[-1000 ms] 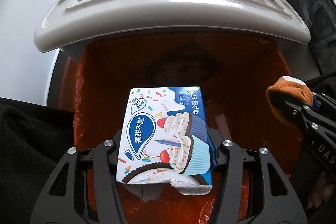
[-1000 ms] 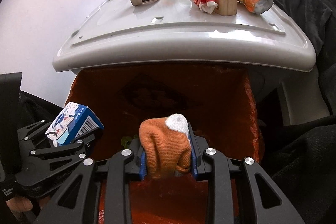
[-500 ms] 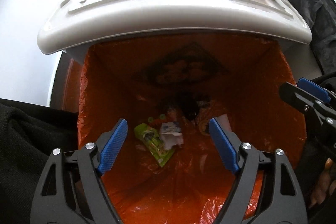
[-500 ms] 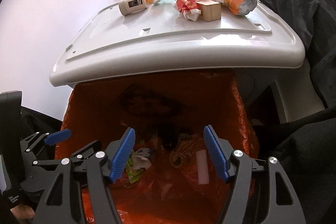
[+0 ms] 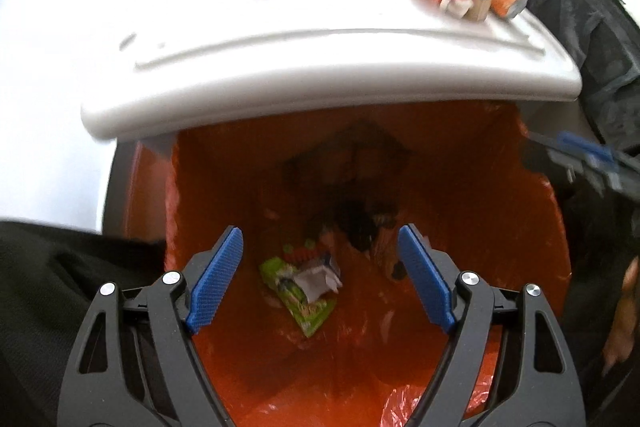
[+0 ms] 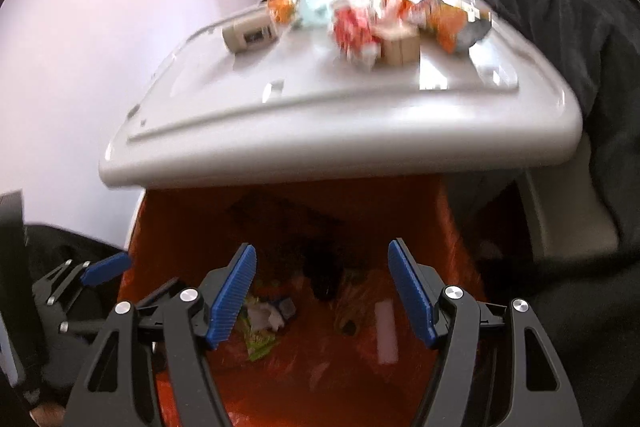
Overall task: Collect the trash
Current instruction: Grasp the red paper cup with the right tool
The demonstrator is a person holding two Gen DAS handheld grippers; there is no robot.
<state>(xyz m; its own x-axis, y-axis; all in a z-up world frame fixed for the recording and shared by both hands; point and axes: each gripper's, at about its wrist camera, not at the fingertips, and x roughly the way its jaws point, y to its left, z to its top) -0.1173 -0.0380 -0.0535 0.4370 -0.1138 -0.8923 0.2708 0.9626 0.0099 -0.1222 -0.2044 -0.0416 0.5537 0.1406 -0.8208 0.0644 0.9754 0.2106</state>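
Left gripper (image 5: 318,281) | above orange bin liner (image 5: 520,259) | jaws apart, empty

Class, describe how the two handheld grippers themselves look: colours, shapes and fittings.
Both the left gripper and right gripper have black skeletal plastic frames with triangular cut-outs, silver round bolt heads at the joints, and two angled fingers faced with ribbed blue pads. No cables or markings show.

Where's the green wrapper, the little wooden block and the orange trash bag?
green wrapper (image 5: 306,305), left wrist view, its lower printed face
wooden block (image 6: 402,47), right wrist view, its front side
orange trash bag (image 5: 460,155), left wrist view, bare back wall
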